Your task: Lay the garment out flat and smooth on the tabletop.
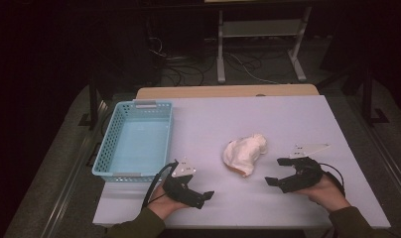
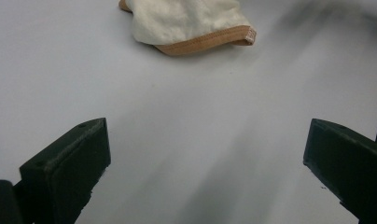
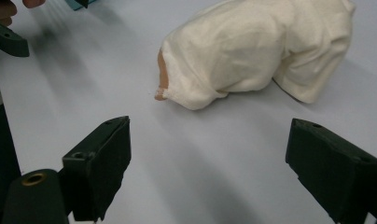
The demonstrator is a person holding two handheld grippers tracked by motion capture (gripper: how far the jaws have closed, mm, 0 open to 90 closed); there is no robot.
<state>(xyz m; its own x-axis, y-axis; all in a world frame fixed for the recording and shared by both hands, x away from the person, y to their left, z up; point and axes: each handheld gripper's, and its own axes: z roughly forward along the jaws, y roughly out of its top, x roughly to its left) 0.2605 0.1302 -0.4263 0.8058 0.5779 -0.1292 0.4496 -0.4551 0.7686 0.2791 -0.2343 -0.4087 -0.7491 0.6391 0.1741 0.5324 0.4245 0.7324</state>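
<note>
Cloth [image 1: 244,154], cream-white with a tan-orange hem, lies crumpled on the white table [image 1: 288,119], right of centre and between the two grippers, touching neither. Table top is a matte white sheet over a wooden board whose far edge shows. Room beyond is dark: cables on the floor, legs of a light metal stand [image 1: 260,44] at the back. Light blue perforated basket [image 1: 111,144] sits on the left part of the table, nothing visible in it.

Left gripper [image 1: 201,195]: held low near the front edge, just right of the basket's near corner, jaws spread wide over bare table, nothing between them. Left gripper view shows the cloth's hemmed edge [image 2: 210,42] well ahead of the jaws.

Right gripper [image 1: 279,172]: right of the cloth, near it but apart, pointing toward it. Jaws apart, holding nothing; bare table between them in the right gripper view, cloth [image 3: 252,51] ahead.

Cloth long axis in the high view: diagonal, near-left to far-right. Narrower bunched end points far-right; hem sits at the near-left end.
</note>
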